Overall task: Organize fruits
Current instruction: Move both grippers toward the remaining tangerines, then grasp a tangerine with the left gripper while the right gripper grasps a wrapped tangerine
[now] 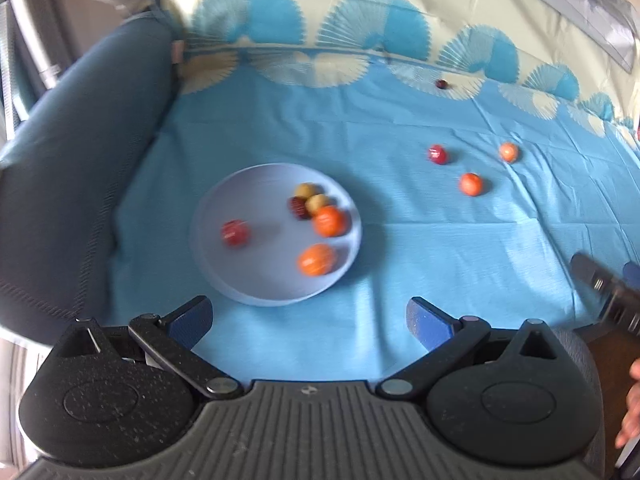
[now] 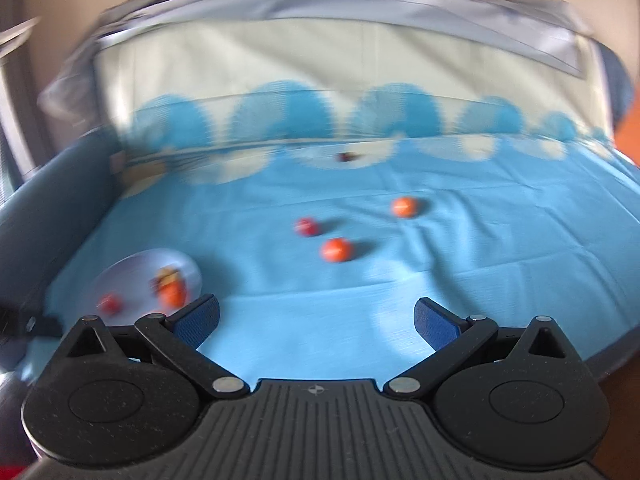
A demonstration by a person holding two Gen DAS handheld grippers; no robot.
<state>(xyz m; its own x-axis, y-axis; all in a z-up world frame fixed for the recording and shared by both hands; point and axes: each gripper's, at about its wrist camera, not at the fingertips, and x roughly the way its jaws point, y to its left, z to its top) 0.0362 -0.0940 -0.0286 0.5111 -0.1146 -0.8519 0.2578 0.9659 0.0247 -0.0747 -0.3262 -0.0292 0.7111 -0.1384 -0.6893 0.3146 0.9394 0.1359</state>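
Currently both empty: left gripper [image 1: 310, 320] and right gripper [image 2: 316, 320] spread wide. Plate [image 1: 224, 276] holds six fruits; nearest loose orange fruit [image 2: 337, 249], red fruit [image 2: 307, 227], far orange fruit [image 2: 404, 207], dark fruit [image 2: 346, 156] beyond. Risk: round fruit rolling off on wrinkled cloth [image 2: 320, 340] if nudged.

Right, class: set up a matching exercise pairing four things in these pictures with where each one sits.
Things:
1. plate
2. small dark fruit
3. yellowish fruits
4. left gripper

Places:
A. far off, by the fan pattern
B. on the plate, beside a dark red fruit
C. open, just short of the plate
D. on the blue cloth, near the sofa arm

Pairs: 1-D, 2-A, 3-B, 4-C
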